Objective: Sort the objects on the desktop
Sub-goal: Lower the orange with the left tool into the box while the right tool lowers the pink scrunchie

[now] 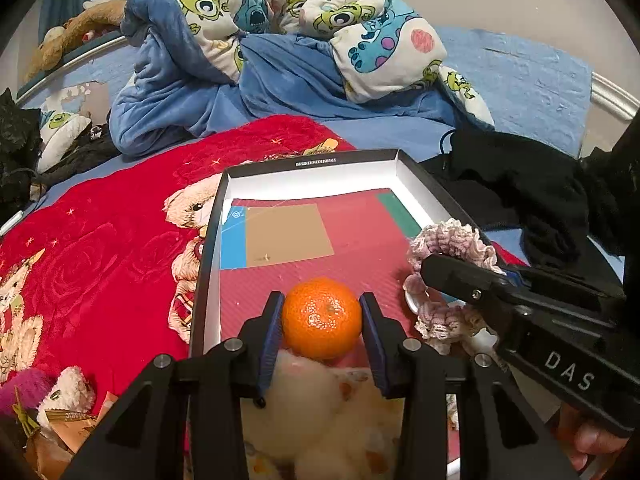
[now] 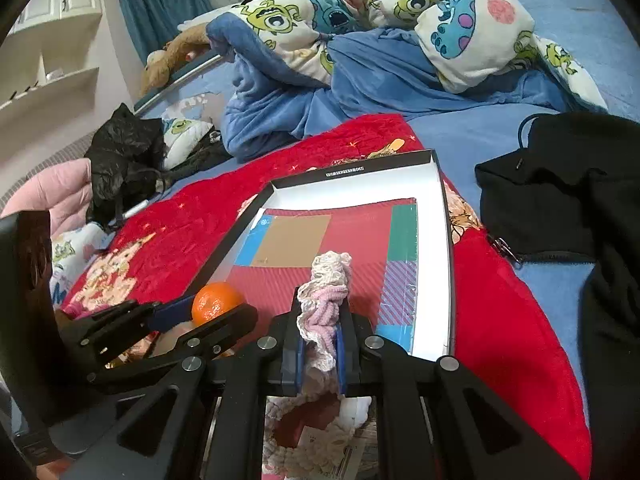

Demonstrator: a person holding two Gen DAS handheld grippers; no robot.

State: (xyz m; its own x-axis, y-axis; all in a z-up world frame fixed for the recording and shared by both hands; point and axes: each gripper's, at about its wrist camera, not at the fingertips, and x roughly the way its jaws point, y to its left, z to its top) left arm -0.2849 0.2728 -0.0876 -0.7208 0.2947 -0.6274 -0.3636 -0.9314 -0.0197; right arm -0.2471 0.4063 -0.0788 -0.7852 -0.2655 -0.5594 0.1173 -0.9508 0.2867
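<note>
Messy bed, red plush blanket [image 1: 100, 240], shallow white tray with coloured patches [image 1: 312, 182]. Left hand-held gripper [image 1: 322, 316] clamped on round orange mandarin [image 1: 322, 318], over tray's near end: firm-ish, squashable, grip gently across middle. Right hand-held gripper [image 2: 320, 340] pinching soft pink-white crocheted scrunchie [image 2: 326, 292]: light, floppy.

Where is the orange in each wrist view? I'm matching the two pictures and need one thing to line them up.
Left wrist view: the orange sits low centre, gripped between the left gripper fingers.
Right wrist view: the orange is lower left, in the left gripper that enters from the left edge.
Shared landmark: the tray with the tan square.
</note>
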